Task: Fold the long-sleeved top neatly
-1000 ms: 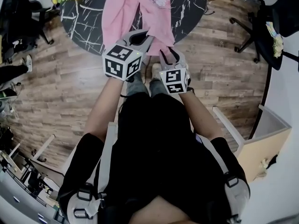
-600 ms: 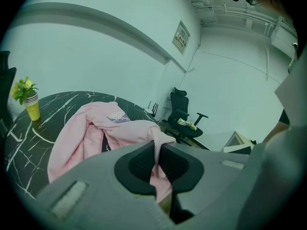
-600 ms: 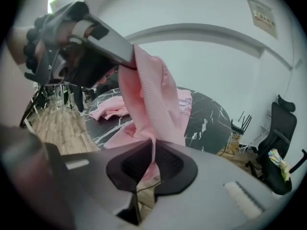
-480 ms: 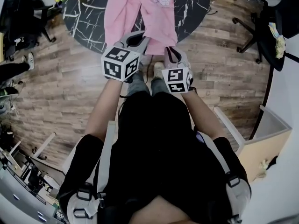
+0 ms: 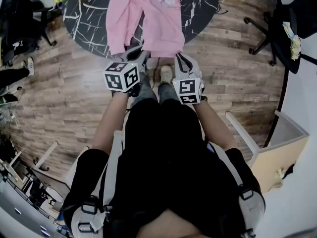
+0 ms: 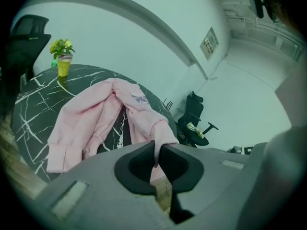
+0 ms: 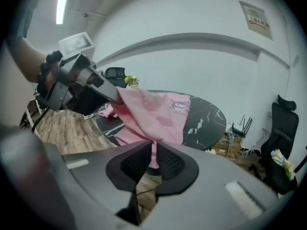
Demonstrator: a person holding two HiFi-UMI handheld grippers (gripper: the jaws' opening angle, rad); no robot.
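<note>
Left gripper [image 6: 157, 150]: jaws clamped tight on a thin pinch of pink fabric. Right gripper [image 7: 152, 152]: same, closed on a fold of the same cloth. Both grips sit near each other on the near hem of the long-sleeved top [image 5: 148, 19]. The hem overhangs the near edge of the round black marble table [image 5: 203, 9]. The rest of the top lies up the tabletop, print side up, with the sleeves bunched along the body and not laid out.

Step in hand, by the look of it: hem gripped at two points, garment not yet flattened and no fold made.

Next move probably calls for drawing the grips apart to tension the hem, then laying it flat and square. The pinches are thin, so slip is the risk.
</note>
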